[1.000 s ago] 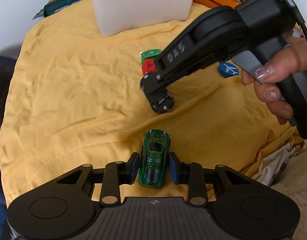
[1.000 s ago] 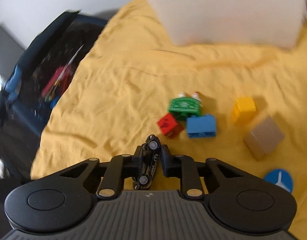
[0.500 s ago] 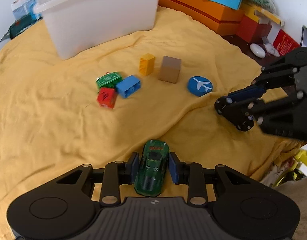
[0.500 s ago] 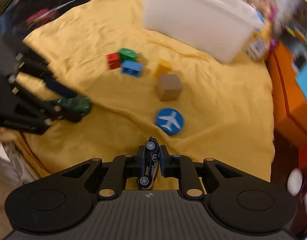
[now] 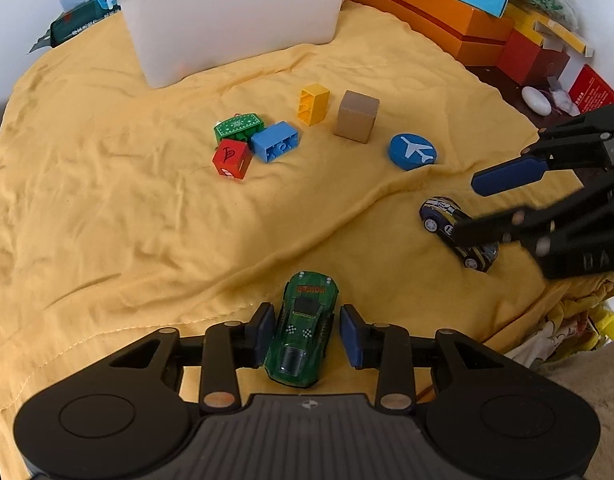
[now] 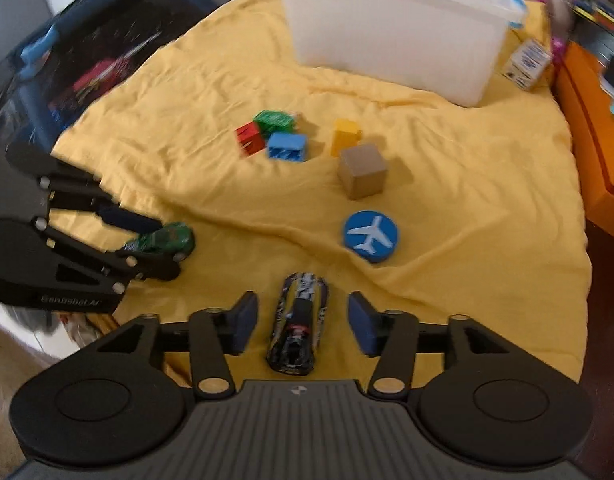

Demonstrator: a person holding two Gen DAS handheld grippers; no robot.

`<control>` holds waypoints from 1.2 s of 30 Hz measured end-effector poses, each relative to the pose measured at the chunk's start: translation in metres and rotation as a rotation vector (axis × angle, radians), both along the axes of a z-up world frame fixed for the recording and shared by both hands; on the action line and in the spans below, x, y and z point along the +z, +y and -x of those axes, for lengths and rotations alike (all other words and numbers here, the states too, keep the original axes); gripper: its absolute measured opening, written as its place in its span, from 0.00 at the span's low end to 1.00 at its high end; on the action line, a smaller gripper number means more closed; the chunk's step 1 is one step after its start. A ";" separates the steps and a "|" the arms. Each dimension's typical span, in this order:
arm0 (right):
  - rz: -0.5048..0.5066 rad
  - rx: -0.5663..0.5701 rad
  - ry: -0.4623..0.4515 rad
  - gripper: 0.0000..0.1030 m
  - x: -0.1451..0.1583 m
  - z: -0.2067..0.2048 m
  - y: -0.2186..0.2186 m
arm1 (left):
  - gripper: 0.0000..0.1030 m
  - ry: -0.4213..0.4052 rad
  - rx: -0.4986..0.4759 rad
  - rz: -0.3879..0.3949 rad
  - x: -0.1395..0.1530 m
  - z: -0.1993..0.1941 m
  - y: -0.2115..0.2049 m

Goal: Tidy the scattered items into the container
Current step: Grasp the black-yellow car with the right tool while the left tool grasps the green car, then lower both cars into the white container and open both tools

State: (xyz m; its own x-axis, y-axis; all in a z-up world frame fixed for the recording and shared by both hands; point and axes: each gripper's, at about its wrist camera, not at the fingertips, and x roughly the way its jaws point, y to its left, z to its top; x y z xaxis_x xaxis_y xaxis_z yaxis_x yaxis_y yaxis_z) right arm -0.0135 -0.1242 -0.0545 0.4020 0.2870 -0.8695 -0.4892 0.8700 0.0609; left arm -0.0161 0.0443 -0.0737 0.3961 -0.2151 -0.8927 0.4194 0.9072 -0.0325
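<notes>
The white bin (image 5: 231,20) (inside hidden) stands at the yellow cloth's (image 5: 107,200) far edge. Both grippers gape: left (image 5: 305,330) straddles the green car (image 5: 303,330), right (image 6: 303,326) the dark car (image 6: 299,328), neither gripped.

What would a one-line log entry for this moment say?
left claw: open around green car | right claw: open around dark car | white bin: blocks still outside

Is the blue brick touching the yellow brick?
No: the blue brick lies apart from the yellow brick, with yellow cloth showing between them.
</notes>
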 end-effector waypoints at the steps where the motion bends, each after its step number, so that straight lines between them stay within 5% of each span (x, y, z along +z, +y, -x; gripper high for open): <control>1: 0.017 0.012 0.001 0.54 -0.003 0.003 0.002 | 0.40 -0.002 -0.001 -0.003 0.000 0.001 -0.001; 4: 0.073 0.041 0.028 0.34 -0.018 0.007 0.006 | 0.34 -0.020 0.003 0.012 0.002 0.003 0.001; 10: 0.087 0.061 -0.008 0.33 -0.005 0.005 0.005 | 0.33 -0.068 -0.020 0.037 0.021 0.000 -0.002; 20: 0.061 0.040 -0.189 0.33 0.053 -0.039 0.004 | 0.34 -0.260 -0.024 0.094 0.103 -0.048 0.001; 30: 0.037 -0.070 -0.491 0.33 0.129 -0.135 -0.012 | 0.34 -0.533 -0.017 0.009 0.173 -0.146 -0.005; 36: 0.011 -0.126 -0.477 0.33 0.129 -0.207 -0.014 | 0.34 -0.545 0.032 -0.032 0.163 -0.218 -0.017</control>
